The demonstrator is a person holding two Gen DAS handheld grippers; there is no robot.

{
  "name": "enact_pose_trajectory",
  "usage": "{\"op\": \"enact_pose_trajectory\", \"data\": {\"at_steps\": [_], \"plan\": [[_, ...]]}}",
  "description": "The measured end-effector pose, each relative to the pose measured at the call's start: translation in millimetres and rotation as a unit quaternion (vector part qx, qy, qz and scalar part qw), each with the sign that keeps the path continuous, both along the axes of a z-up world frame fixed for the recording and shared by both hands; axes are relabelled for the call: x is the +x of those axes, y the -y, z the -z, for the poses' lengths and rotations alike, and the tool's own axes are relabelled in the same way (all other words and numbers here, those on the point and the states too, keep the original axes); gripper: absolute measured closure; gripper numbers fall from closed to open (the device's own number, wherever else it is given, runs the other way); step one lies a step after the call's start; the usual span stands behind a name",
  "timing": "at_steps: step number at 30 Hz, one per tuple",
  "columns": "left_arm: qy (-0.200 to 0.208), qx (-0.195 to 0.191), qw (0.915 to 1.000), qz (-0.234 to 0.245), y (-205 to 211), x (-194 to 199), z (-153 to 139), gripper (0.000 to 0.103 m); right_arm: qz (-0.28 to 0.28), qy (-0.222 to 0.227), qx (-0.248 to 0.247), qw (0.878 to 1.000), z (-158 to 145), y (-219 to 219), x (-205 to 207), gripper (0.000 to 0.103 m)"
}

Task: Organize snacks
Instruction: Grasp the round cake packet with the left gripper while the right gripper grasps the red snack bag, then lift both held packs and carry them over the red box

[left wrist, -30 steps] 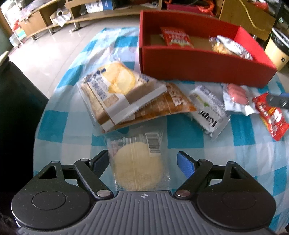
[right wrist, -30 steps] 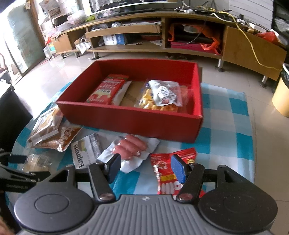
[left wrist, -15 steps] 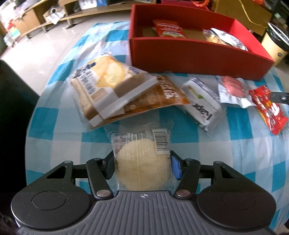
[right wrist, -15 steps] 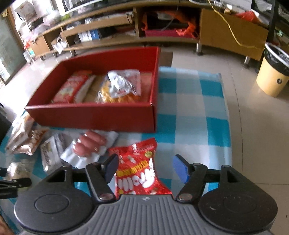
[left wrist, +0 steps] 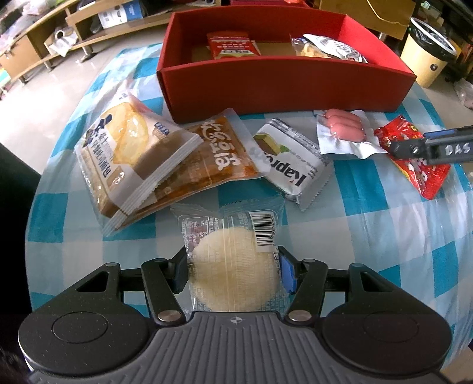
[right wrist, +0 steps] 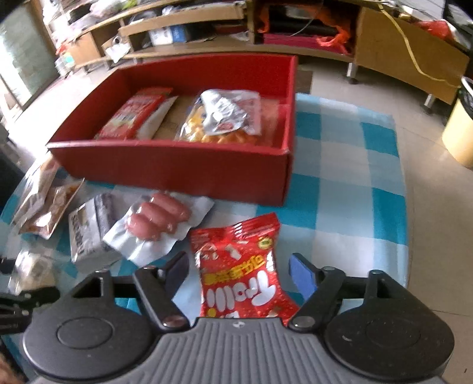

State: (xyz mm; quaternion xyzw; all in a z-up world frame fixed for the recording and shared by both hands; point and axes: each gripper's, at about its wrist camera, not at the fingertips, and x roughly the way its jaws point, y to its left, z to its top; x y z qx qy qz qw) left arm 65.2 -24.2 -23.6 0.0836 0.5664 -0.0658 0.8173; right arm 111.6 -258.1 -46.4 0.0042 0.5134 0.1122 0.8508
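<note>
My left gripper (left wrist: 233, 265) is shut on a clear packet with a round pale rice cracker (left wrist: 233, 265), near the table's front edge. My right gripper (right wrist: 239, 271) is open, its fingers on either side of a red candy bag (right wrist: 239, 271) lying on the checked cloth; the bag also shows in the left wrist view (left wrist: 414, 156). The red box (right wrist: 177, 168) stands behind, holding a red snack pack (right wrist: 133, 118) and a yellow snack bag (right wrist: 224, 118). A sausage pack (right wrist: 156, 218) lies left of the candy bag.
A bread pack (left wrist: 133, 156), an orange-brown pouch (left wrist: 218, 153) and a silver wafer pack (left wrist: 289, 159) lie in front of the box. A yellow waste bin (right wrist: 458, 127) and low wooden shelves (right wrist: 207, 23) stand on the floor beyond the table.
My left gripper closed on the rice cracker packet. My right gripper moved right from the sausage pack and came around the red candy bag, still open.
</note>
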Motion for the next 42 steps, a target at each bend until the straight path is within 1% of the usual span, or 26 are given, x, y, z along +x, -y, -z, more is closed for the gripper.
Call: {"op": "enact_pose_trajectory", "data": {"at_steps": [3, 5, 6, 8, 11, 21, 31, 42], "plan": [[-0.001, -0.003, 1.0000, 0.003, 2, 1, 0, 0.037, -0.012, -0.014, -0.015, 1.000, 11, -7, 2, 0.029], [-0.002, -0.004, 1.0000, 0.004, 2, 1, 0, 0.037, -0.019, -0.003, -0.033, 0.999, 13, -11, 1, 0.030], [-0.002, -0.004, 1.0000, 0.005, 2, 2, 0, 0.037, -0.020, -0.001, -0.035, 0.999, 13, -12, 1, 0.033], [-0.002, -0.004, 1.0000, 0.005, 2, 2, 0, 0.037, -0.017, 0.004, -0.040, 0.999, 12, -12, 1, 0.046], [-0.002, -0.002, 1.0000, 0.007, 3, 2, 1, 0.037, -0.012, 0.006, -0.035, 0.999, 9, -10, 1, 0.050], [-0.003, -0.010, 0.9993, 0.035, 16, -5, 0, 0.037, -0.014, 0.007, -0.037, 0.999, 0, -18, -25, 0.051], [0.014, -0.012, 0.9985, 0.052, 25, -12, -8, 0.037, -0.007, 0.024, -0.022, 0.999, -16, -25, -56, 0.051], [0.034, -0.015, 0.9975, 0.060, 31, -13, -19, 0.037, -0.001, 0.047, -0.005, 0.999, -30, -23, -57, 0.051]]}}
